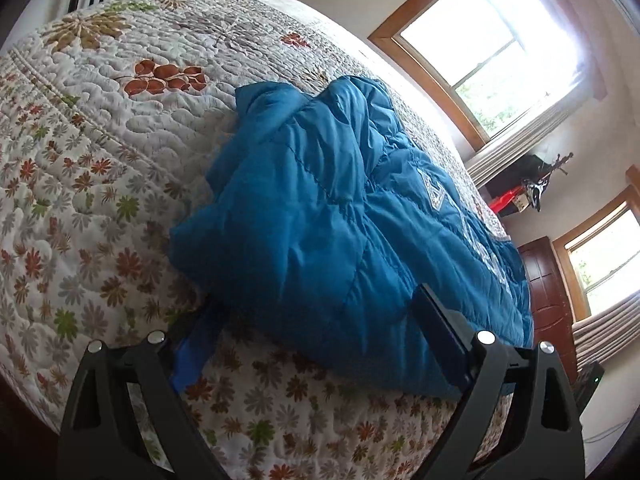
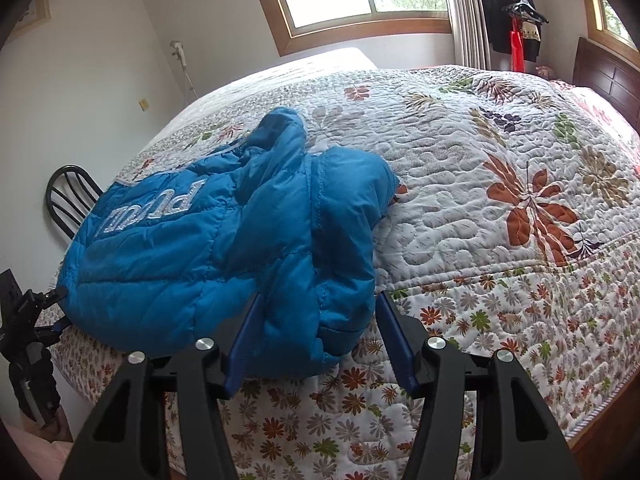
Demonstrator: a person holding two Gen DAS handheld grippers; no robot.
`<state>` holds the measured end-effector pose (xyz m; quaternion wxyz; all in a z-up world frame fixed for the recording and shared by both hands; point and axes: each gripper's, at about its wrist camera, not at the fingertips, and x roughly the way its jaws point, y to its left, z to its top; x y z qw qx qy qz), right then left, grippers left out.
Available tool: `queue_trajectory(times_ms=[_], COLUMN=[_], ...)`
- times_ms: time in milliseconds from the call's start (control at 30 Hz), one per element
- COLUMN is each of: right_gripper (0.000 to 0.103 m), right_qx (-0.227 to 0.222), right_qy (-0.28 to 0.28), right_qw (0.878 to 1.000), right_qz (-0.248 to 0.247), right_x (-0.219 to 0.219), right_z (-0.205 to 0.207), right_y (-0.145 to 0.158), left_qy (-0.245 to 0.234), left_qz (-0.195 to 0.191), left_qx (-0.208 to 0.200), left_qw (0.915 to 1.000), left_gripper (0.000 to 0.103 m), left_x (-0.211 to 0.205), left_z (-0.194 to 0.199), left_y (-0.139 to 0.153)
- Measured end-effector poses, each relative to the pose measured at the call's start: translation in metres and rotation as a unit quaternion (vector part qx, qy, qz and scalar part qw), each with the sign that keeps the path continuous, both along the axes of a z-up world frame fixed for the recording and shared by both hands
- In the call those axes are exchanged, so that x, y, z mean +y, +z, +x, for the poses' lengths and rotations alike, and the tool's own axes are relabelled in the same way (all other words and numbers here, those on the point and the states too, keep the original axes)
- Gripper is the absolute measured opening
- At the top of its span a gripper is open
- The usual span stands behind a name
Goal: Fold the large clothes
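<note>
A blue puffer jacket (image 1: 320,208) lies bunched at the near edge of a bed with a floral quilt (image 1: 100,120). My left gripper (image 1: 316,320) is open, its fingers standing either side of the jacket's near hem, with the left finger partly under the cloth. In the right wrist view the jacket (image 2: 224,248) shows silver lettering, upside down. My right gripper (image 2: 316,320) is open, with a folded sleeve and corner of the jacket between its fingers. The left gripper (image 2: 48,312) shows at the jacket's left corner in that view.
The quilt (image 2: 480,184) covers the bed wide to the right of the jacket. A black chair (image 2: 68,200) stands at the bed's left side. Windows (image 1: 492,40) and a coat rack with hanging clothes (image 2: 516,16) are at the far wall. A wooden headboard (image 2: 608,76) is far right.
</note>
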<state>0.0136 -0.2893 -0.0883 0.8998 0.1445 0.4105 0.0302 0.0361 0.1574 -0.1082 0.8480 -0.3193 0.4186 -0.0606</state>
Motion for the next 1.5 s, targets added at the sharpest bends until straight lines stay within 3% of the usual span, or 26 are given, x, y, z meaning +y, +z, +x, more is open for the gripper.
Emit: queue_trajectory(times_ms=[200, 267, 367, 467, 533, 600, 733, 800, 933, 1067, 1200, 1300, 1400, 1500], right_gripper=[0.058, 0.058, 0.058, 0.058, 0.058, 0.058, 0.059, 0.059, 0.061, 0.062, 0.062, 0.062, 0.062, 0.059], right_qx=[0.009, 0.012, 0.015, 0.02, 0.023, 0.027, 0.031, 0.035, 0.041, 0.037, 0.016, 0.006, 0.035, 0.066], right_qy=[0.006, 0.007, 0.007, 0.006, 0.005, 0.004, 0.006, 0.008, 0.009, 0.011, 0.011, -0.02, -0.069, -0.091], right_qw=[1.0, 1.0, 1.0, 1.0, 0.999, 0.999, 0.999, 0.999, 0.999, 0.999, 1.0, 1.0, 0.995, 0.991], right_qz=[-0.005, -0.009, -0.012, -0.018, -0.026, -0.029, -0.022, -0.02, -0.015, -0.005, 0.009, -0.002, -0.055, -0.071], right_x=[0.002, 0.004, 0.006, 0.008, 0.009, 0.009, 0.009, 0.009, 0.008, 0.004, -0.009, -0.032, -0.056, -0.077], right_z=[0.007, 0.009, 0.012, 0.014, 0.016, 0.018, 0.022, 0.024, 0.028, 0.027, 0.015, 0.002, 0.005, 0.012], right_y=[-0.002, -0.003, -0.004, -0.004, -0.004, -0.005, -0.008, -0.012, -0.018, -0.019, -0.006, 0.007, 0.003, -0.009], left_qy=[0.025, 0.042, 0.051, 0.054, 0.055, 0.048, 0.047, 0.041, 0.034, 0.032, 0.029, 0.029, 0.023, -0.001], left_qz=[-0.085, -0.081, -0.078, -0.111, -0.095, -0.06, -0.088, -0.095, -0.063, -0.08, -0.055, -0.04, -0.001, 0.03], left_qx=[-0.007, -0.001, -0.003, -0.002, -0.022, -0.044, -0.01, -0.015, -0.033, -0.034, -0.05, -0.066, -0.099, -0.143], left_qw=[0.996, 0.9959, 0.9956, 0.9923, 0.9937, 0.9961, 0.995, 0.9945, 0.9969, 0.9957, 0.9968, 0.9966, 0.9948, 0.9893], left_gripper=[0.087, 0.069, 0.058, 0.034, 0.029, 0.029, 0.029, 0.029, 0.028, 0.027, 0.024, 0.024, 0.023, 0.023], left_x=[0.021, 0.023, 0.024, 0.024, 0.018, 0.01, 0.016, 0.019, 0.012, 0.014, 0.011, 0.007, -0.009, -0.035], left_z=[0.019, 0.021, 0.02, 0.012, 0.004, 0.002, 0.015, 0.017, 0.012, 0.011, 0.009, 0.007, 0.005, 0.003], left_y=[-0.01, -0.013, -0.015, -0.016, -0.003, 0.009, -0.014, -0.022, -0.022, -0.021, -0.004, 0.013, 0.041, 0.077])
